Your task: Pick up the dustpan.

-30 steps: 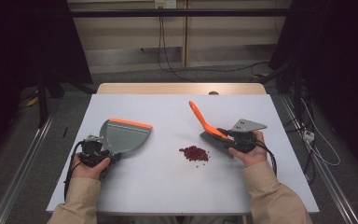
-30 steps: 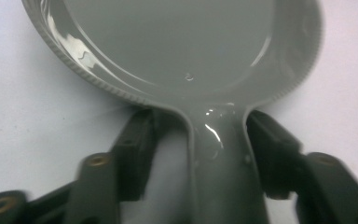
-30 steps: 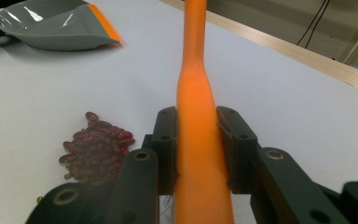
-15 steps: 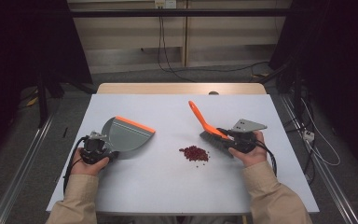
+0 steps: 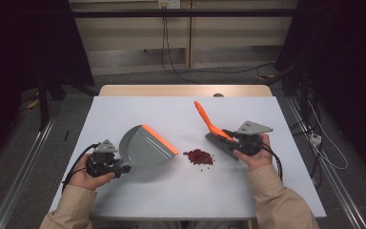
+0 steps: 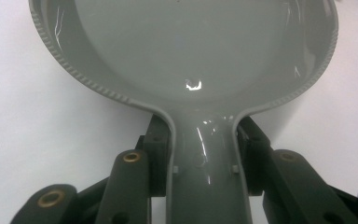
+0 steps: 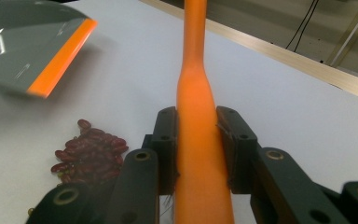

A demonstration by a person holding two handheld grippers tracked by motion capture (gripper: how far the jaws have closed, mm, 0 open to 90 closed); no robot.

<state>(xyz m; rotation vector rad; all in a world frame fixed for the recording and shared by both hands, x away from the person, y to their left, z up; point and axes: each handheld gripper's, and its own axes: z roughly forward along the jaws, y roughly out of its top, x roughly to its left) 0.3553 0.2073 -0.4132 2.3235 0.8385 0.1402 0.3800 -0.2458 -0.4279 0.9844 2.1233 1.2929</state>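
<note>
A grey dustpan (image 5: 145, 148) with an orange lip lies left of centre, its lip turned toward a small pile of dark red beans (image 5: 198, 156). My left gripper (image 5: 120, 168) is shut on the dustpan's handle; its jaws have just been closing on it. In the left gripper view the pads of that gripper (image 6: 203, 140) press both sides of the handle below the pan (image 6: 186, 56). My right gripper (image 5: 226, 138) is shut on an orange-handled brush (image 5: 208, 121), right of the beans. In the right gripper view this gripper (image 7: 198, 130) clamps the handle (image 7: 193, 56), with the beans (image 7: 91, 149) at lower left and the dustpan (image 7: 23, 42) beyond.
The white table top (image 5: 181, 195) ends in a wooden strip (image 5: 186, 90) at the far side. Cables trail from both grippers over the near table edge. Metal rails run along the floor on both sides.
The left hand has moved toward the middle with the dustpan. The pan has swung so its orange lip now faces the beans. The right hand and brush have stayed put.
</note>
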